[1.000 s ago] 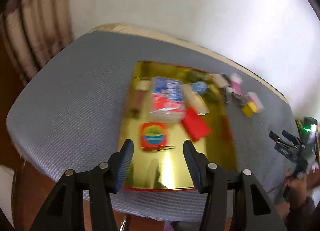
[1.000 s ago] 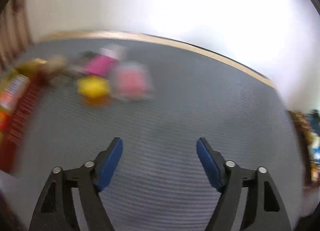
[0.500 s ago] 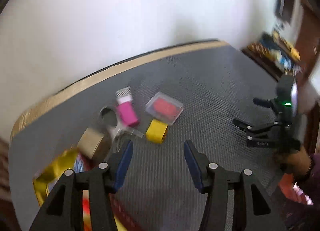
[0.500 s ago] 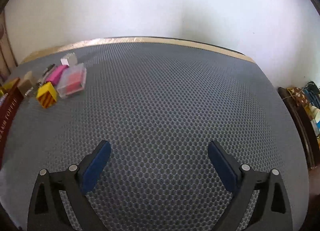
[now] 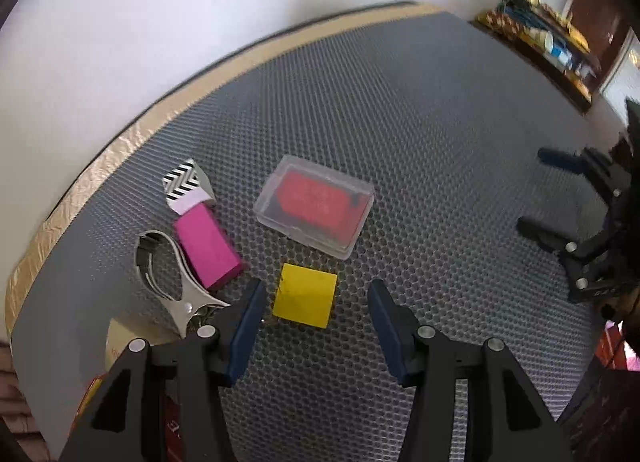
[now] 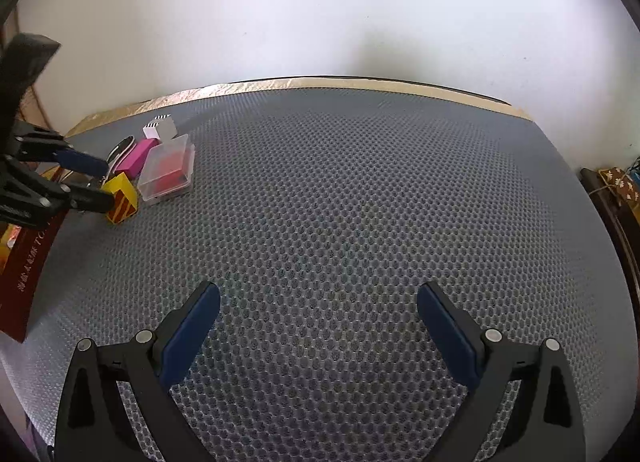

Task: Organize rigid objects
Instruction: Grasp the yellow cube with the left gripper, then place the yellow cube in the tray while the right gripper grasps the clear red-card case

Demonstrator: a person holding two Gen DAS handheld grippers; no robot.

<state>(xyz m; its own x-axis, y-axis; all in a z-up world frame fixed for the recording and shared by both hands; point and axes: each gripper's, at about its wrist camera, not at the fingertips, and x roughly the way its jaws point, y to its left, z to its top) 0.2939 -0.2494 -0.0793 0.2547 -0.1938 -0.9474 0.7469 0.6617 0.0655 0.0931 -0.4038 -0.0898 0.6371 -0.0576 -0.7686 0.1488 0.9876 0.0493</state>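
Observation:
A yellow cube (image 5: 305, 301) with red-striped sides (image 6: 122, 194) lies on the grey mesh mat (image 6: 360, 202). My left gripper (image 5: 315, 294) hovers over it, open, its fingertips on either side of the cube's near edge and not touching it. Just beyond lie a clear case with a red insert (image 5: 316, 206), a pink block (image 5: 208, 250), a small zigzag-patterned box (image 5: 186, 182) and a silver metal clip (image 5: 180, 286). My right gripper (image 6: 318, 302) stands wide open over bare mat, nothing between its fingers; the left wrist view shows it at the far right (image 5: 534, 191).
A dark red box with gold lettering (image 6: 24, 270) sits at the mat's left edge, and a beige roll (image 5: 120, 338) lies behind the left fingers. A white wall backs the table. A cluttered low shelf (image 5: 540, 38) stands to the right.
My left gripper swung away from the gold tray to the loose items and now sits over the yellow cube. The right gripper's jaws spread wider and the loose items slid to its view's left.

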